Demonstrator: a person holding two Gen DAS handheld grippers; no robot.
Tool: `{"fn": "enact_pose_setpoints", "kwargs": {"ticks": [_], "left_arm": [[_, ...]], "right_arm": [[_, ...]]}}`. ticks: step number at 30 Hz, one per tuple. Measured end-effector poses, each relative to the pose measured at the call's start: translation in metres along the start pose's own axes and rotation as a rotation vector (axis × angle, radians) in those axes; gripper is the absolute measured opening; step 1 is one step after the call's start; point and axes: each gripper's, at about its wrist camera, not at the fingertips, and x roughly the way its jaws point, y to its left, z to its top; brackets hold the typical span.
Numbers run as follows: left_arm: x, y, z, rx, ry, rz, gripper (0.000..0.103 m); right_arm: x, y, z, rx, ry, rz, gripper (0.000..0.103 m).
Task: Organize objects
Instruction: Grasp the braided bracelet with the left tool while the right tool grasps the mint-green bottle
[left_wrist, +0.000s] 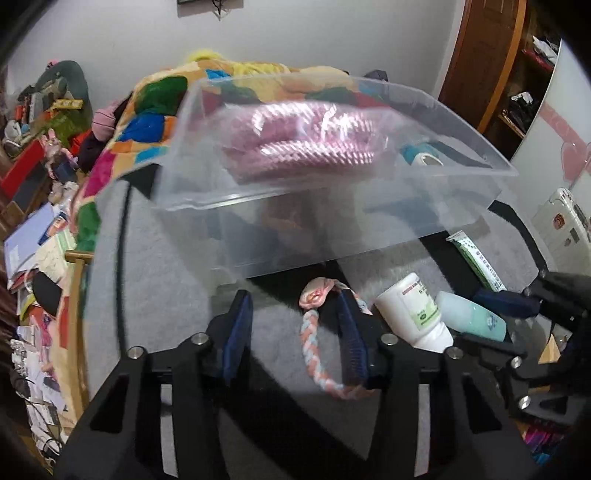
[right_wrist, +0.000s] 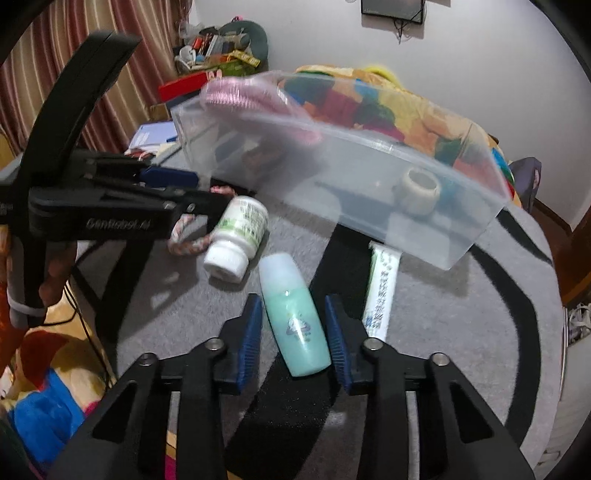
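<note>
A clear plastic box (left_wrist: 332, 206) (right_wrist: 351, 184) stands on the grey mat, holding a pink coiled rope (left_wrist: 306, 144) (right_wrist: 258, 99) and a roll of tape (right_wrist: 421, 188). My left gripper (left_wrist: 295, 332) is open, its fingers on either side of a pink-and-blue braided band (left_wrist: 317, 347) lying on the mat. My right gripper (right_wrist: 293, 328) is open around a teal bottle (right_wrist: 295, 321) lying on the mat; the pads do not press it. A white bottle (right_wrist: 236, 232) (left_wrist: 417, 314) lies beside it. A green-and-white tube (right_wrist: 380, 291) lies to the right.
The grey round mat (right_wrist: 461, 332) has black bands. A colourful blanket (left_wrist: 147, 122) lies behind the box. Cluttered books and boxes (left_wrist: 33, 258) fill the floor at left. A wooden shelf (left_wrist: 509, 74) stands at the far right.
</note>
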Motion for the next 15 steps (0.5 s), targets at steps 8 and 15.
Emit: {"fn": "enact_pose_setpoints", "kwargs": {"ticks": [8,15], "left_arm": [[-0.004,-0.010,-0.006,0.008,-0.052,-0.004,0.010],[-0.029,0.000,-0.024,-0.039,-0.065,-0.007,0.010]], "right_arm": [[-0.007,-0.003,-0.005,0.027,-0.030,-0.012,0.023],[-0.033,-0.011,-0.004,0.073,-0.096,-0.038,0.023]]}}
